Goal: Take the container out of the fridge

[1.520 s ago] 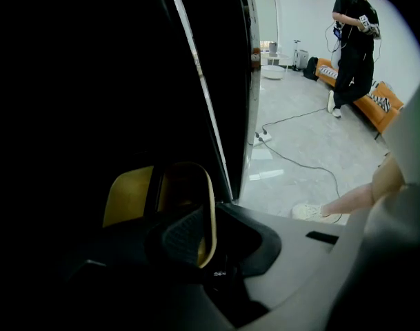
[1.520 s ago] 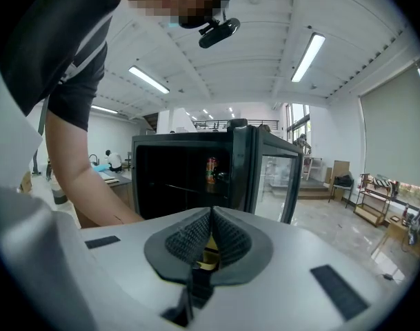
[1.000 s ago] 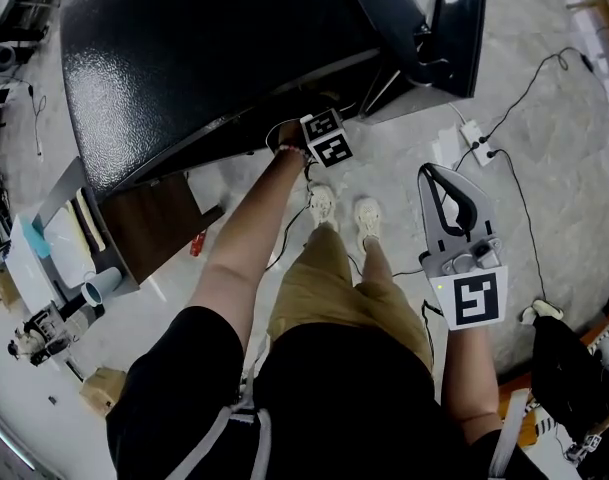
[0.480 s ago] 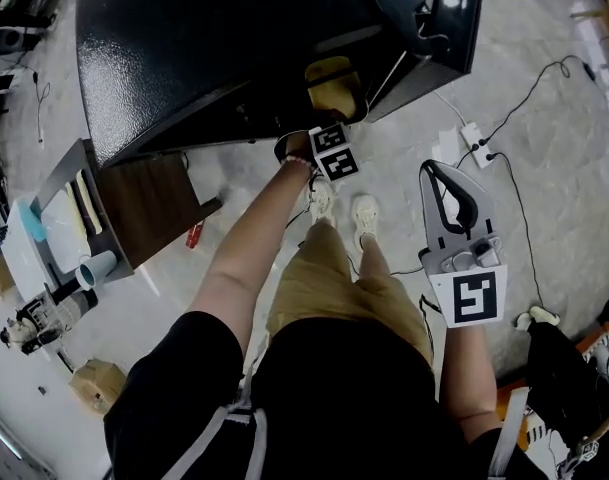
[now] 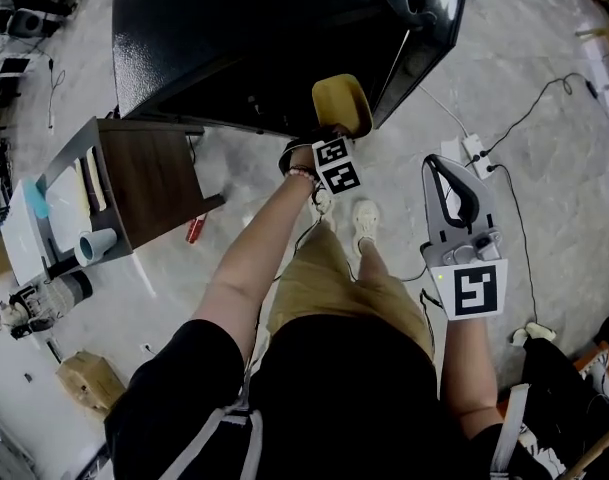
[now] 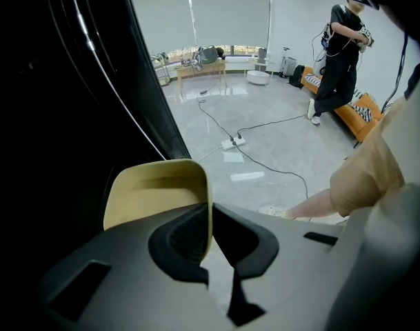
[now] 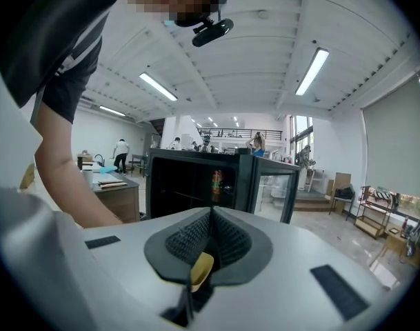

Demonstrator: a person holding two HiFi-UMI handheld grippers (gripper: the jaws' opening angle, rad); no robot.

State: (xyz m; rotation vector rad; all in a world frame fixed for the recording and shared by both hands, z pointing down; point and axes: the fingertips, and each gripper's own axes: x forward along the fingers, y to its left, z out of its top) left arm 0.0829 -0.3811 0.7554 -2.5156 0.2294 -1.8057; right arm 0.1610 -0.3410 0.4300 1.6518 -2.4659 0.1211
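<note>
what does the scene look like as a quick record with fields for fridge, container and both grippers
fridge: black, door open
container: yellow, at the fridge's open front, off any shelf
left gripper: shut on the container's side wall, carrying it
right gripper: shut, holding nothing, held back near the person's right side
task status: container gripped and about out of the fridge

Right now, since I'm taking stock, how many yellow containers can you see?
1. The yellow container is clamped by its wall in the left tool, just outside the open fridge. Its dark interior is mostly hidden, so more may be inside.
</note>
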